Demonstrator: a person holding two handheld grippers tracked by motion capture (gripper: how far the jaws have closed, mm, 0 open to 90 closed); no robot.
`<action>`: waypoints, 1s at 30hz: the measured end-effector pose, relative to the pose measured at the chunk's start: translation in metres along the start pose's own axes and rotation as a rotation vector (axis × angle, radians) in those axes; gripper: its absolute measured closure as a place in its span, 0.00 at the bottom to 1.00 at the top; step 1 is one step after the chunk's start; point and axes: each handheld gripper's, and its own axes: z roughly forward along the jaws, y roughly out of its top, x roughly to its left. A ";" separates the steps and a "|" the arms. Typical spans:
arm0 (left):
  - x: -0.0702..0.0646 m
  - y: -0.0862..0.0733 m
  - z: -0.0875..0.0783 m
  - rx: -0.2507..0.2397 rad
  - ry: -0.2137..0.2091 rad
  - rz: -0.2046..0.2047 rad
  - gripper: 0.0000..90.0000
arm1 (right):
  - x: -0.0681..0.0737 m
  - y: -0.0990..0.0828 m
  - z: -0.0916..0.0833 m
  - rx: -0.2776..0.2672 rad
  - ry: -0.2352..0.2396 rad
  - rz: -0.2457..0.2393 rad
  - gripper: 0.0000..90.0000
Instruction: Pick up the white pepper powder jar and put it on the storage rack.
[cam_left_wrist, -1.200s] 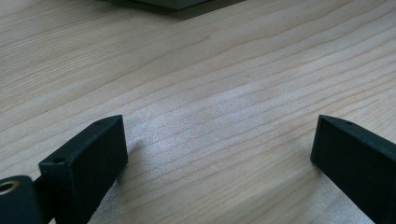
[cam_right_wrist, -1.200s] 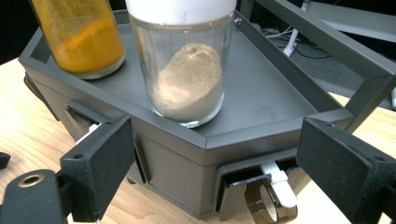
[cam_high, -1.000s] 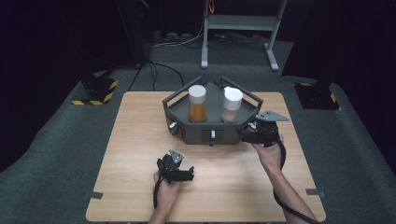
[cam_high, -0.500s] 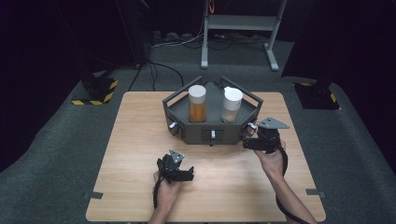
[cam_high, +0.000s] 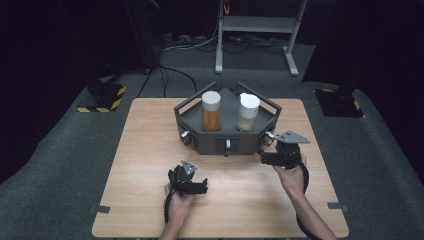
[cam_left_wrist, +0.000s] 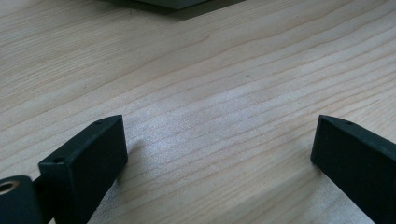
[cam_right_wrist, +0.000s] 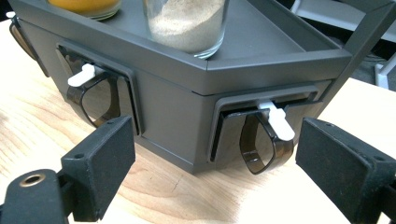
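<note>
Here, the table (cam_high: 150, 165) bears a grey rack (cam_high: 210, 142) at centre, two jars on top. The right gripper (cam_high: 265, 156), at the rack's 4 o'clock, has its jaws wide and empty, facing a drawer tab (cam_right_wrist: 276, 122). The left gripper (cam_high: 202, 187), at the rack's 7 o'clock, gapes empty.

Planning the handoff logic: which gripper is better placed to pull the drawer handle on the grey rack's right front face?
Right. The right gripper faces the rack, jaws open, with the white-tabbed drawer handle just ahead between them. The left gripper sits back over bare table, away from any handle.
</note>
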 end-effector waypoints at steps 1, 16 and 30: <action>0.000 0.000 0.000 0.000 0.000 0.000 0.04 | 0.000 -0.001 0.000 0.000 0.001 0.002 0.13; 0.000 0.000 0.000 -0.001 0.001 -0.003 0.04 | -0.003 -0.013 -0.005 0.003 0.008 0.042 0.13; 0.000 0.000 0.000 -0.001 0.001 -0.002 0.04 | -0.004 -0.024 -0.006 0.016 0.010 0.059 0.14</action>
